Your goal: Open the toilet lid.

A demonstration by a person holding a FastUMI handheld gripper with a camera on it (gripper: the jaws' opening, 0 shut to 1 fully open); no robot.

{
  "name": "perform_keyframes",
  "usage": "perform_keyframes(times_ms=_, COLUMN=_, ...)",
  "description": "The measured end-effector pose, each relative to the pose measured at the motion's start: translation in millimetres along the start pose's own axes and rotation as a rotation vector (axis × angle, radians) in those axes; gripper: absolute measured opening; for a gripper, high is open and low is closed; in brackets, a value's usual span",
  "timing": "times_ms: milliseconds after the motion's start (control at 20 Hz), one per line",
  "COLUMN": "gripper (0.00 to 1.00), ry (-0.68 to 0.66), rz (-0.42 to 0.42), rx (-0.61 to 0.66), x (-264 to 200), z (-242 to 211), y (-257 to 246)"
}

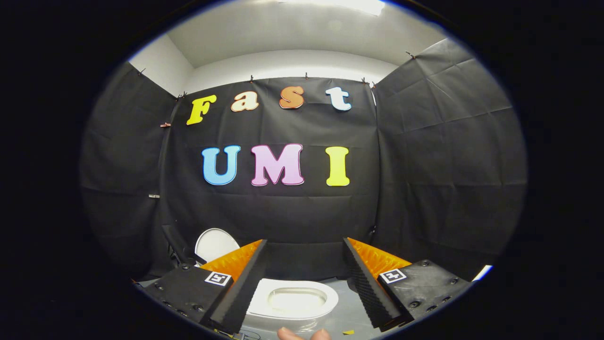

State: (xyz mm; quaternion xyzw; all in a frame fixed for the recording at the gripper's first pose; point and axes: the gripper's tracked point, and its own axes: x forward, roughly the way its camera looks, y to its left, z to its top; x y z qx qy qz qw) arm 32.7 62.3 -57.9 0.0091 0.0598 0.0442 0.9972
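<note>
Wide apart stood the two fingers of the claw (304, 245), gaping and holding nothing, with bare air between their ribbed black pads (365, 283). Each finger carried an orange wedge on its outer side and ran back to a black block bearing a small square black-and-white marker (218, 278).

Between the fingers and below their tips, toward six o'clock of the claw's midpoint, sat the toilet (292, 298). Its white seat ring lay flat and its bowl was open to view, with a pale oval hollow at the centre. The left finger crossed in front of the seat's left edge; the right finger stood clear of the seat's right edge, not touching it.

The toilet lid (214, 244) was already up. It showed as a white rounded panel standing roughly upright at about nine o'clock of the claw, just beyond the left finger's orange wedge, which hid its lower right part. A dark bracket-like piece (179, 248) leaned just beside the lid's left edge; what it was could not be told.

The toilet rested on a grey surface (347, 311), with a small yellow scrap (348, 332) lying at about five o'clock of the bowl. Two fingertips of a person (304, 334) peeked in at six o'clock, just in front of the seat's near rim.
</note>
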Motion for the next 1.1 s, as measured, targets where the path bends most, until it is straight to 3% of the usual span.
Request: perform_keyframes(times_ms=1100, gripper=0.98, ry=0.003, rz=0.01, rx=-0.011, x=-1.6, z=-3.8, y=6.6)
